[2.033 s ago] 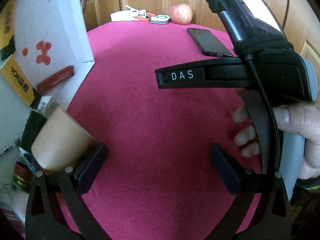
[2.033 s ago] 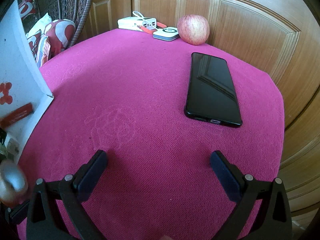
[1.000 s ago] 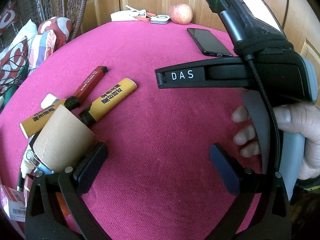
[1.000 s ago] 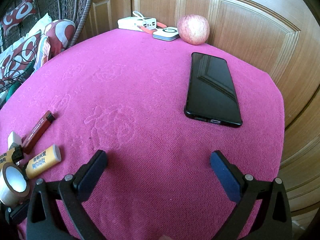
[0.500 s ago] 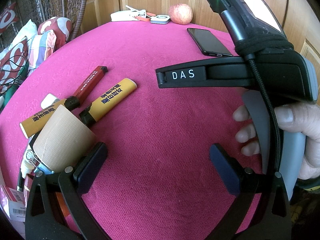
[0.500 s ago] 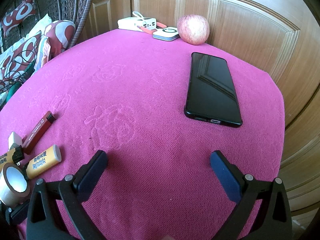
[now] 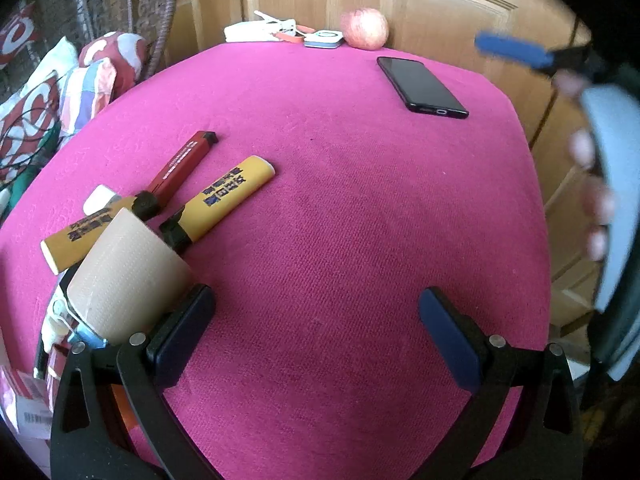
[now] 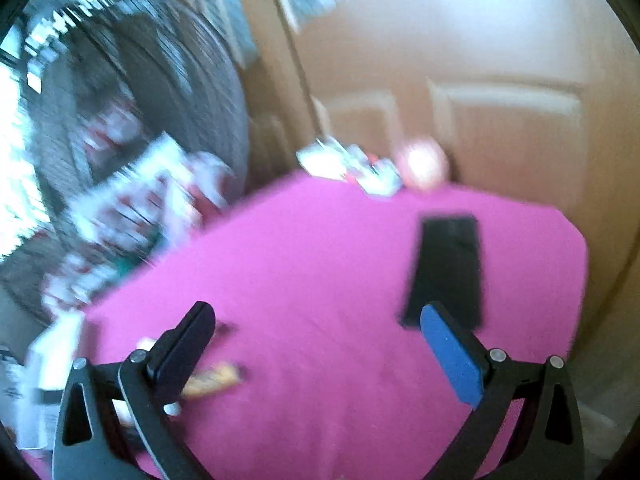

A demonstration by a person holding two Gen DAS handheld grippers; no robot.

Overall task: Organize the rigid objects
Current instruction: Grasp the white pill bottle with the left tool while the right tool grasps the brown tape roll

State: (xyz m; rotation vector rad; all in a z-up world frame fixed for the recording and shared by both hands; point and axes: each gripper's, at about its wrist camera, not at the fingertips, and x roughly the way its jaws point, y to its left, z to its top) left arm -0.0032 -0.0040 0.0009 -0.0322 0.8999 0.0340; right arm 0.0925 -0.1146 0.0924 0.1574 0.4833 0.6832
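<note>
Now both sets of jaws gape wide and empty, left gripper (image 7: 316,330) beside the tape roll (image 7: 126,272), right gripper (image 8: 318,350) above the pink bench (image 8: 320,248).

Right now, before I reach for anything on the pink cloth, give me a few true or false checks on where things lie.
1. The left gripper is open and empty. True.
2. The phone is standing upright. False: it lies flat, screen up.
3. The apple sits at the far edge, next to a small white device. True.
4. The red pen lies on top of the phone. False: it lies apart, beside the yellow marker.
</note>
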